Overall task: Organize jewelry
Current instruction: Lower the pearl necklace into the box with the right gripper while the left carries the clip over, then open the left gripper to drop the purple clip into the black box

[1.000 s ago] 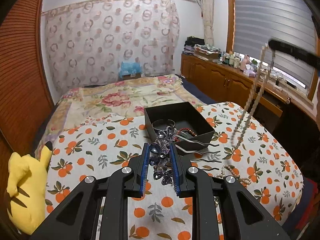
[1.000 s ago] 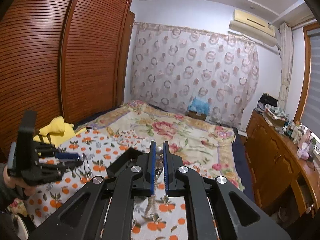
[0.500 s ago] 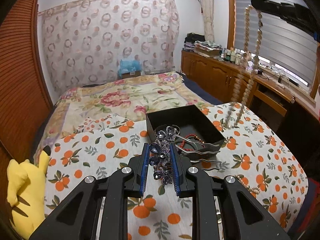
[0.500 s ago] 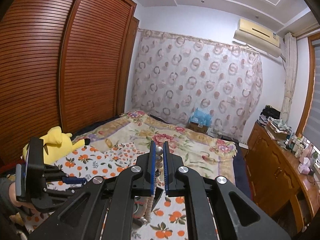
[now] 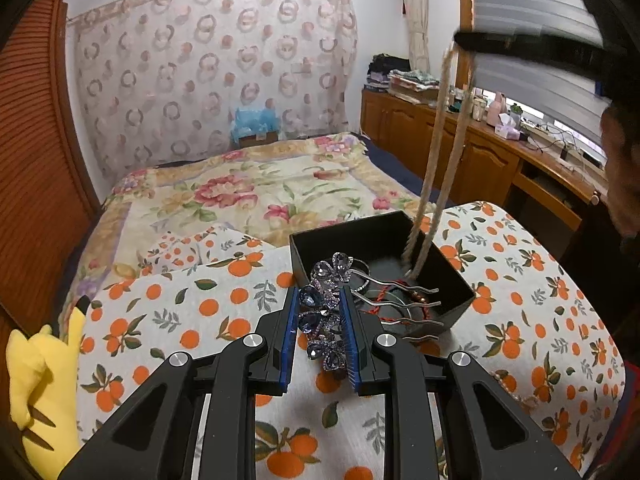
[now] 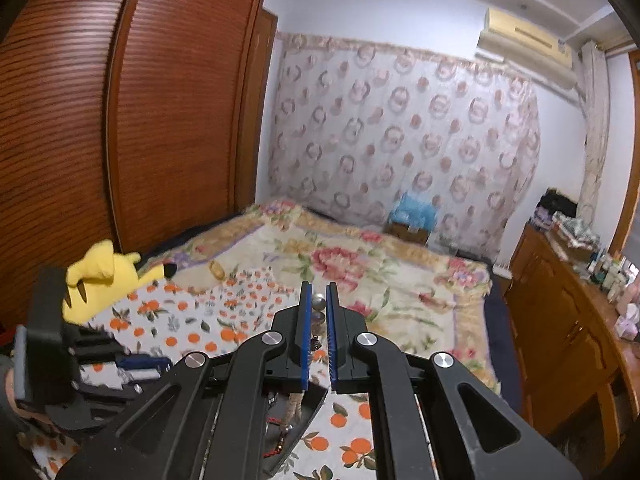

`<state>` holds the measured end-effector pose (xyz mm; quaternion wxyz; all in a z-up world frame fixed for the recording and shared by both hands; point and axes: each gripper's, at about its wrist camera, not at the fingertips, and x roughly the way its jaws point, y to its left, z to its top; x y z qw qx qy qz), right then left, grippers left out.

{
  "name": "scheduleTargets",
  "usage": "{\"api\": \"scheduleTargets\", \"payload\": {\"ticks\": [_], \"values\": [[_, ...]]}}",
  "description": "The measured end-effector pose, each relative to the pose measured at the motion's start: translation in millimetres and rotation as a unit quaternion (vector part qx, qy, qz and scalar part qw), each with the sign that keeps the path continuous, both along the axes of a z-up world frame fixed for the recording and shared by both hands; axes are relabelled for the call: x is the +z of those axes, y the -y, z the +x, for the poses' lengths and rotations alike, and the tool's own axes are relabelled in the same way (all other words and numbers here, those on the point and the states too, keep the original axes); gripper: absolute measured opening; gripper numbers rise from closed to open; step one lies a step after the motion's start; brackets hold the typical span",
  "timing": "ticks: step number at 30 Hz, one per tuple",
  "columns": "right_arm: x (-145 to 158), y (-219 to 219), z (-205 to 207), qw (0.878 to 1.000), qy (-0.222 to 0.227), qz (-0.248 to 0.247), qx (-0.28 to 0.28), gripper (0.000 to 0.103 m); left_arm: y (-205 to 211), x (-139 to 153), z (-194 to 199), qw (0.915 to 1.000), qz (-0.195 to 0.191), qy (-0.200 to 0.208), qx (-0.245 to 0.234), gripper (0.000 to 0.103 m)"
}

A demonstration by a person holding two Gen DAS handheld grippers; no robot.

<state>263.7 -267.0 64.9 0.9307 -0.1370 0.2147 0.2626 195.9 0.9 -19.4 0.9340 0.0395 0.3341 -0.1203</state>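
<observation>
My left gripper (image 5: 322, 336) is shut on a blue jewelled flower hair comb (image 5: 326, 312), held just in front of a black open box (image 5: 456, 276) on the orange-print cloth. The comb's silver prongs (image 5: 400, 308) reach over the box. My right gripper (image 6: 319, 320) is shut on a pearl necklace (image 6: 319, 302); in the left wrist view the necklace (image 5: 436, 160) hangs as a long loop from the right gripper (image 5: 464, 40) with its lower end inside the box. A red cord bracelet (image 5: 384, 312) lies in the box.
A yellow plush toy (image 5: 36, 384) lies at the cloth's left edge. More pearls (image 5: 516, 392) lie on the cloth to the right. A floral quilt (image 5: 248, 192) covers the bed behind. Wooden cabinets (image 5: 472, 152) stand on the right, a wardrobe (image 6: 120, 120) on the left.
The right gripper has carried the pearl necklace left from over the cloth to above the box, and its lower end now hangs inside. The left gripper has moved closer to the box.
</observation>
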Motion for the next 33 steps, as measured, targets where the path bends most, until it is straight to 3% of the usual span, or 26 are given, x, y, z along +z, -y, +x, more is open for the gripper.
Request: {"api": "scheduleTargets", "payload": {"ticks": [10, 12, 24, 33], "values": [[-85.6, -5.9, 27.5, 0.994, -0.102, 0.003, 0.022, 0.009, 10.9, -12.1, 21.2, 0.9998, 0.005, -0.015, -0.010, 0.019], [-91.8, -5.3, 28.4, 0.994, -0.110, 0.007, 0.026, 0.009, 12.8, -13.4, 24.1, 0.9998, 0.006, -0.017, -0.011, 0.014], [-102.3, 12.7, 22.9, 0.992, -0.120, 0.014, 0.021, 0.009, 24.2, -14.1, 35.2, 0.9995, 0.009, -0.021, -0.020, 0.014], [-108.6, 22.5, 3.1, 0.992, -0.120, 0.016, 0.022, 0.009, -11.4, -15.2, 16.6, 0.9995, -0.024, -0.019, 0.013, 0.014]]}}
